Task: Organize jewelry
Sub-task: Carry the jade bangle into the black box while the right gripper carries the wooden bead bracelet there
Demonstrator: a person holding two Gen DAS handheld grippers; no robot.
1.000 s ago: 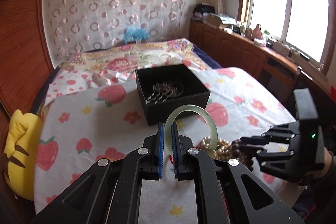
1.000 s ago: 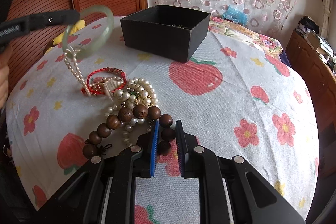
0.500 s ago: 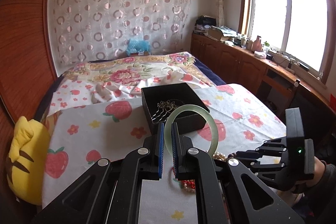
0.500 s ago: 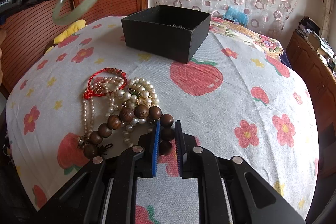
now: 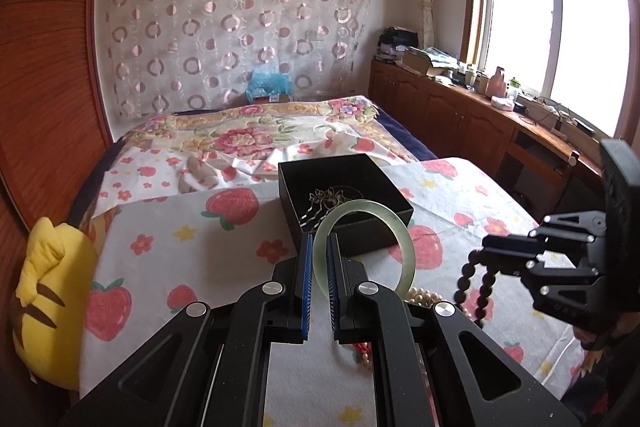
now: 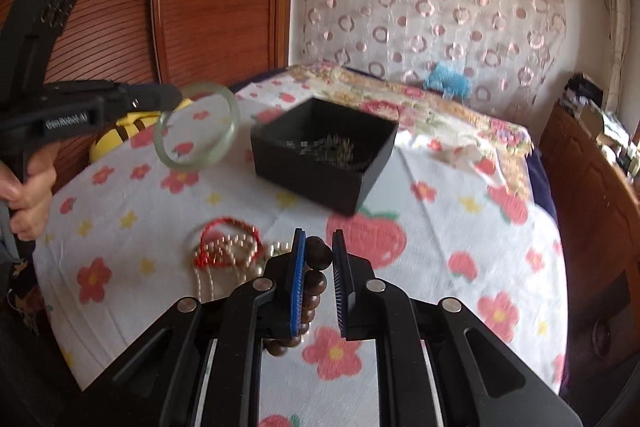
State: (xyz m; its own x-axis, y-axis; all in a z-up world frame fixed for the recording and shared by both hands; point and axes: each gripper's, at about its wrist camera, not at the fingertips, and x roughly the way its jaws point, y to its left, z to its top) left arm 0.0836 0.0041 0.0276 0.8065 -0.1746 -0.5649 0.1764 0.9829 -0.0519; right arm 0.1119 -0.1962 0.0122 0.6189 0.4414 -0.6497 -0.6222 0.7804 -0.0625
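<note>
Left gripper (image 5: 318,269) raised above the worktop (image 5: 192,251), its blue-padded fingers (image 5: 306,279) clamped on the rim of a pale green jade bangle (image 5: 404,247), which hangs in the air just short of the open black square box (image 5: 360,187); a metal chain ornament (image 5: 328,197) lies inside the box. Right gripper (image 6: 319,283) lifted, fingers narrowed around a string of dark brown wooden beads (image 6: 314,281) that dangles below. A red cord bracelet (image 6: 228,239) and pearl strands (image 6: 208,275) lie on the strawberry-print cloth (image 6: 440,227).
</note>
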